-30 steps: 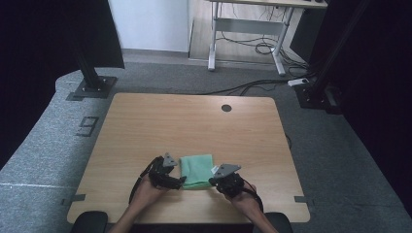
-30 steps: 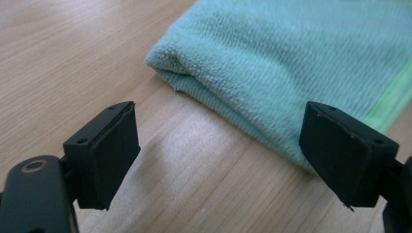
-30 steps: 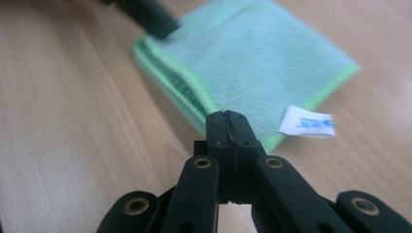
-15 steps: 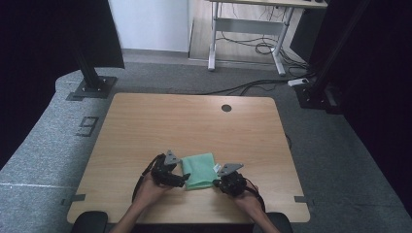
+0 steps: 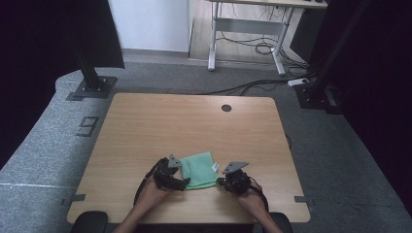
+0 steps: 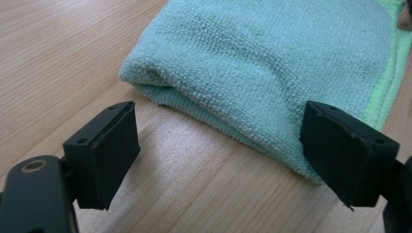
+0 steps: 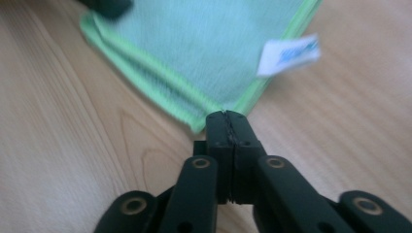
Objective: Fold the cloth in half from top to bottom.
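Green folded cloth (image 5: 198, 169) lies on the table (image 5: 145, 126) between your grippers. Your left gripper (image 6: 218, 160) gapes wide, the cloth's folded edge just ahead between its jaws. Your right gripper (image 7: 227, 121) is clenched at the cloth's near corner; whether it pinches fabric, you cannot tell.

Both tools are black throughout. The left gripper (image 6: 221, 160) carries two blocky, squared pads (image 6: 109, 153) with matte faces and small round recesses in their outer sides; a brass-coloured rivet sits in the link below. The right gripper (image 7: 227, 119) shows flat linked bars joined by four brass-ringed pivots, its pads ridged along the meeting edge. In the high view each tool bears a grey three-cornered plate (image 5: 234, 167) on top, and black cable loops trail behind. Forearms are bare, no sleeves visible.
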`<state>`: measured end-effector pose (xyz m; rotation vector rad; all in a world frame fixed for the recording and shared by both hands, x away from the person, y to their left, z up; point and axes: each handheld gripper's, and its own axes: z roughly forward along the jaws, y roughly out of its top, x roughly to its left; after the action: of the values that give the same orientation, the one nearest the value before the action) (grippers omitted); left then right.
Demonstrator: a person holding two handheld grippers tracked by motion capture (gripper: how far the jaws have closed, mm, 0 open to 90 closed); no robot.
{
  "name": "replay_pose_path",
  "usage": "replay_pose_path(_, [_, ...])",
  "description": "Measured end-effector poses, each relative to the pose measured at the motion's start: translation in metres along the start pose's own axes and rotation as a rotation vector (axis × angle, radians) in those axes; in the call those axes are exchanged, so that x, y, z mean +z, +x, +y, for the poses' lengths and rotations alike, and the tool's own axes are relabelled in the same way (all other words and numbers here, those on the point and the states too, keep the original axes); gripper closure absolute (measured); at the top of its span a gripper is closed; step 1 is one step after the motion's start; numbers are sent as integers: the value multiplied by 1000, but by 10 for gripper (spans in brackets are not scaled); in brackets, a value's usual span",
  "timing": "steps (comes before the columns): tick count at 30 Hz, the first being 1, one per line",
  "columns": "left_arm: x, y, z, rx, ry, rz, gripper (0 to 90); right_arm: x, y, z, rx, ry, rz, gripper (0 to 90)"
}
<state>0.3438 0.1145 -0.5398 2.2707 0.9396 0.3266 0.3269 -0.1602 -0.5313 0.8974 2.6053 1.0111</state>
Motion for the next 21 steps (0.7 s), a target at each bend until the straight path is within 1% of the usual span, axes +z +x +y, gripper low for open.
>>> replay_pose_path(3, [0,1,0,2,-5,-5,143,-6,-5,7,26,-41,8,766])
replay_pose_path(5, [-1,0,0,-1,-18,-11,142,-5,-8,16,36,-61,3,662])
replay_pose_path(6, [-3,0,0,-3,-27,-20,140,-2,-9,20,39,-60,2,603])
replay_pose_path(8, [-8,-1,1,-12,-44,-38,139,6,-10,25,33,-55,-17,551])
replay_pose_path(10, [-12,-3,-1,-16,-41,-46,140,16,-12,25,22,-32,-31,494])
replay_pose_path(11, [-11,-4,-2,-13,-28,-39,140,20,-13,24,24,-16,-35,471])
replay_pose_path(12, [-9,-4,-4,-5,-10,-23,140,24,-13,22,28,-2,-30,449])
replay_pose_path(13, [-6,-4,-6,-1,3,-11,140,25,-14,20,45,-11,-21,445])
replay_pose_path(14, [-5,-2,-7,-13,0,-18,130,25,-14,19,58,-13,-17,425])
replay_pose_path(15, [-3,1,-7,-33,4,-28,129,25,-14,18,56,-12,-20,416])
replay_pose_path(16, [-3,1,-7,-31,2,-19,122,24,-13,18,52,-11,-24,406])
replay_pose_path(17, [-3,2,-6,-15,3,-3,122,24,-12,17,50,-12,-25,399])
replay_pose_path(18, [-3,3,-6,-13,4,6,119,24,-12,17,48,-12,-24,381])
replay_pose_path(20, [-2,8,-5,-23,-1,16,119,26,-11,17,54,-13,-28,356])
replay_pose_path(21, [-2,9,-6,-26,-3,19,118,27,-11,18,47,-15,-31,342])
